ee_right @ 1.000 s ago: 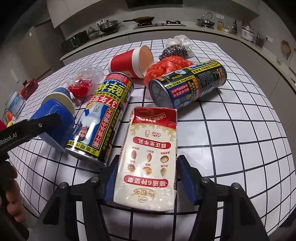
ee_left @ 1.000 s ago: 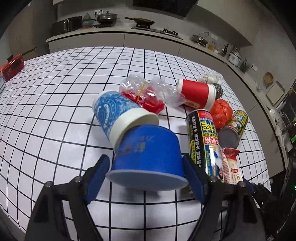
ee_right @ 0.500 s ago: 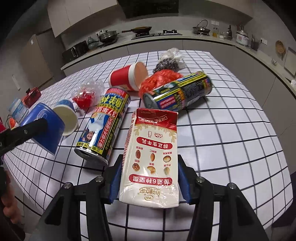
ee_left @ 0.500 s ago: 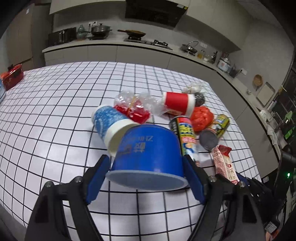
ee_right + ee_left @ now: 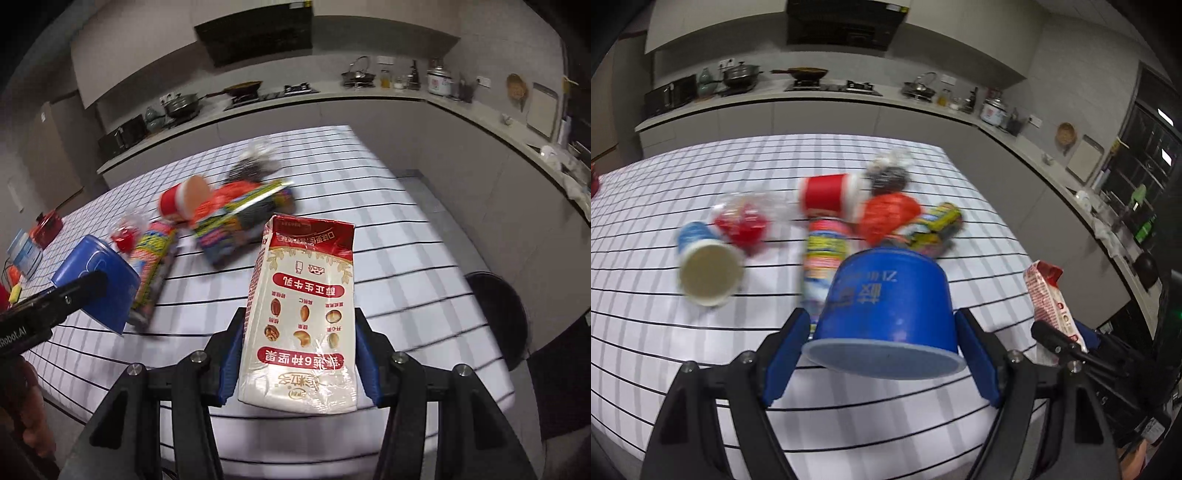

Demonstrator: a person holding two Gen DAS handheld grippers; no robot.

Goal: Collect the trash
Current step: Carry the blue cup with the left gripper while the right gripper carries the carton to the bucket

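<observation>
Left tool gripping blue cup, lifted above surface near its front edge. Right tool clamping milk carton, held above right front corner. Remaining trash lying blurred mid-surface: red cup, can, orange bag.

A home kitchen: a long grey counter runs along the wall, carrying a gas hob with a wok, a lidded pot and a rice cooker, under a dark range hood.
</observation>
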